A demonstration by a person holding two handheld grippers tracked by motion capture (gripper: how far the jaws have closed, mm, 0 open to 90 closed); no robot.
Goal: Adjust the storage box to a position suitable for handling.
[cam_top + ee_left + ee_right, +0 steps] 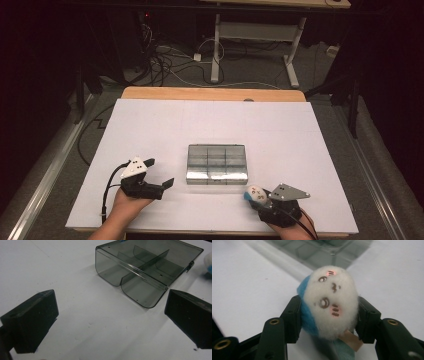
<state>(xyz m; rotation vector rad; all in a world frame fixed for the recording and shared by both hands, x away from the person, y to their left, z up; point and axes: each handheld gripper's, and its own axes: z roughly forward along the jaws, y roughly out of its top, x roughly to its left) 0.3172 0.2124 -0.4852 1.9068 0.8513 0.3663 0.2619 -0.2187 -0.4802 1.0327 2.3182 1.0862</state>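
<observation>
A clear smoky plastic compartment box (217,164) lies at the middle of the white table sheet; it also appears ahead in the left gripper view (147,270), with dividers inside. My left gripper (159,173) rests at the front left, jaws wide open with nothing between them (110,320). At the front right, my right gripper (256,196) is shut on a small white and blue plush toy (255,194). The plush toy (329,302) has a drawn face and is squeezed between both jaws, a little short of the box's near corner.
The white sheet (150,125) covers a wooden table whose far edge (210,93) shows. Beyond it lie cables on the floor (170,60) and the legs of another table (216,45). Open sheet surrounds the box on all sides.
</observation>
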